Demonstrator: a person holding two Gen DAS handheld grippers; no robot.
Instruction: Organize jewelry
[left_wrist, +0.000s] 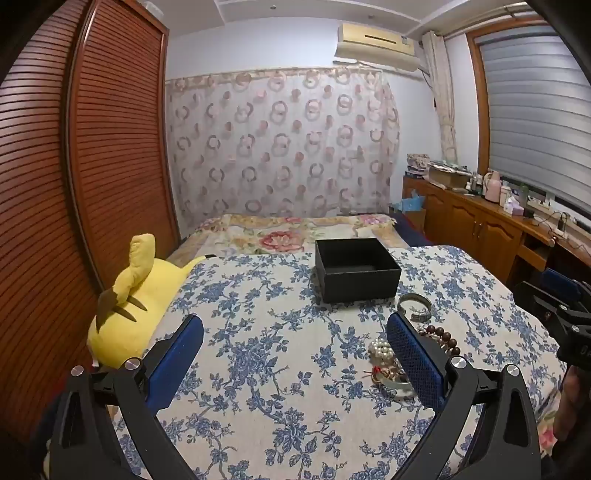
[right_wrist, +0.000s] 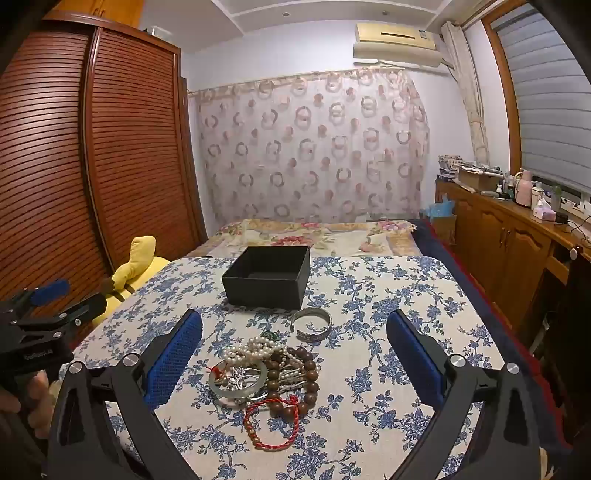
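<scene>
Jewelry (right_wrist: 266, 373) is heaped on the cloth (right_wrist: 388, 369) just before the box (right_wrist: 267, 277), with a silver bangle (right_wrist: 312, 324) lying between. Nothing can be seen inside the box, so sorting is judged unstarted. The right gripper (right_wrist: 295, 354) is held wide above the heap, the left gripper (left_wrist: 295, 358) wide and empty beside it. Open cloth is left around the box; the table edges lie well apart from the heap.

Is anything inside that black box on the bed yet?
The black box looks empty: only its dark floor and inner walls show. The near wall hides the front strip of the floor, so that part cannot be checked. The jewelry pile lies outside it.
</scene>
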